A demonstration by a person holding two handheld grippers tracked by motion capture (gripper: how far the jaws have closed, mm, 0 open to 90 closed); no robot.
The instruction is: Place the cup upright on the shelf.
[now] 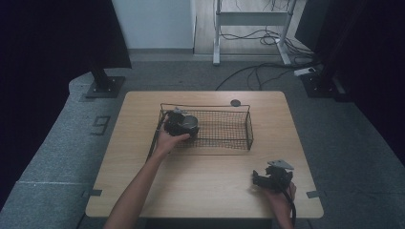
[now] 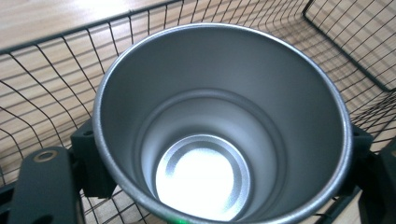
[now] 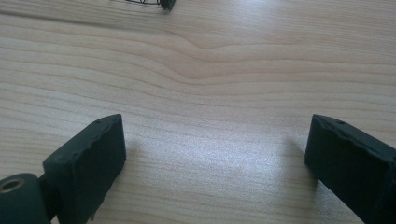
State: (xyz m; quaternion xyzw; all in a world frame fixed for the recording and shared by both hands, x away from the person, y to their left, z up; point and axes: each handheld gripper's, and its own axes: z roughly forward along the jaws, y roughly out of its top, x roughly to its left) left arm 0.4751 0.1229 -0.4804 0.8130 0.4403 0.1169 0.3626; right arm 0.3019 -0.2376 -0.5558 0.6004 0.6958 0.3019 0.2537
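The left gripper (image 1: 184, 128) grasps a metal cup (image 1: 190, 125) at the left end of the wire basket (image 1: 248, 125), a little above and left of the middle of the high view. In the left gripper view the cup (image 2: 219, 135) takes up most of the frame, its mouth open toward the camera and its bright bottom low in the middle. The black pads press its wall from the lower left and the lower right, so the jaws are clenched on it. Basket mesh (image 2: 56, 79) runs behind and beside it on the left and in the upper right.

What the coming move seems to turn on is how the cup sits against the basket floor. Its long axis runs away from the camera, down toward the mesh (roughly upright, as far as the high view lets me judge). Whether its base already rests on the wire or hangs just above it cannot be told; the cup's own body hides that contact.

The right gripper (image 1: 265, 179) lies well apart, at the lower right of the high view on the wooden table (image 1: 200, 191). In the right gripper view its jaws stand wide apart with bare wood between them, holding nothing. A corner of the basket (image 3: 164, 3) is cut off at the top edge there.
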